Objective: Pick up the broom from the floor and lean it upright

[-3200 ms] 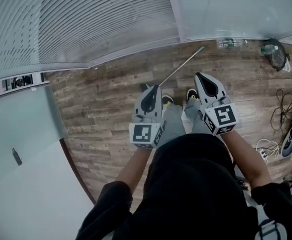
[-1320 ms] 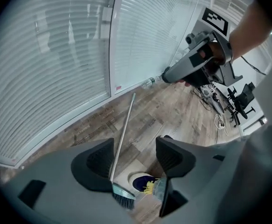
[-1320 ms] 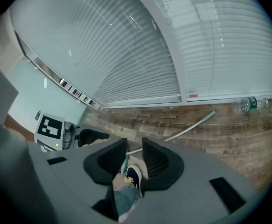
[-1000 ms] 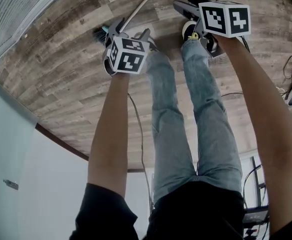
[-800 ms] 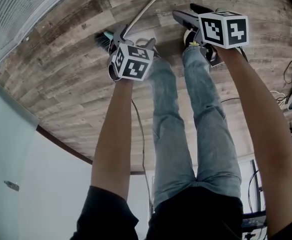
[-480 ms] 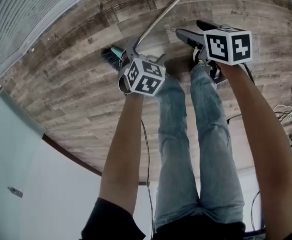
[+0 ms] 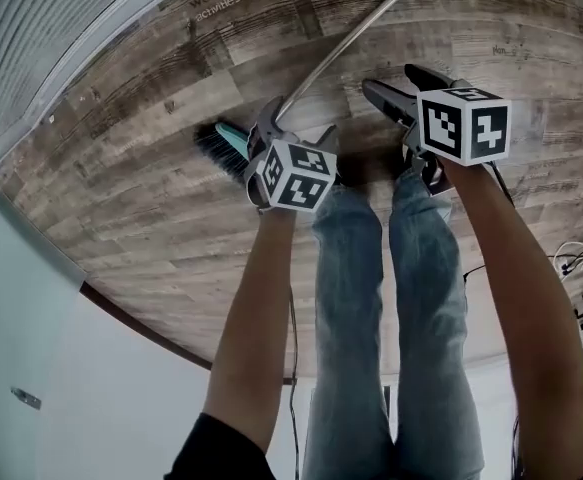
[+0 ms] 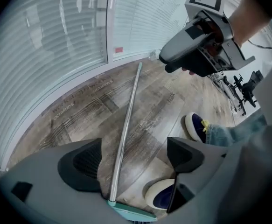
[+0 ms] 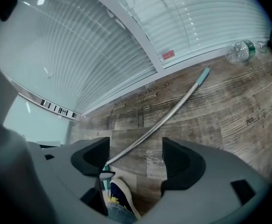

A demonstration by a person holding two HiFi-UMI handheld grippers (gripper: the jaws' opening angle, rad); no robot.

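Descent is the change: against the head view of a second ago, both hands have sunk toward the floor [image 7: 141,218] and the person has bent lower over it. Both sets of jaws have just been opening and now stand wide apart. The broom [image 8: 127,125] lies flat on the floor, its teal head [image 7: 233,136] by the person's shoes [image 8: 194,127] and its metal handle running off toward the window blinds [image 7: 71,28]. The left gripper [image 7: 301,118] hangs over the low end of the handle, which passes between its jaws, nearer the left one, with neither pad pressing on it. The right gripper [image 7: 393,80] sits beside it; in its own view the handle shows between its jaws but well beyond them, so it holds nothing. By this reading the reach is nearly done and the grasp comes next: the left jaws look to need only a slight drop before closing on the handle.
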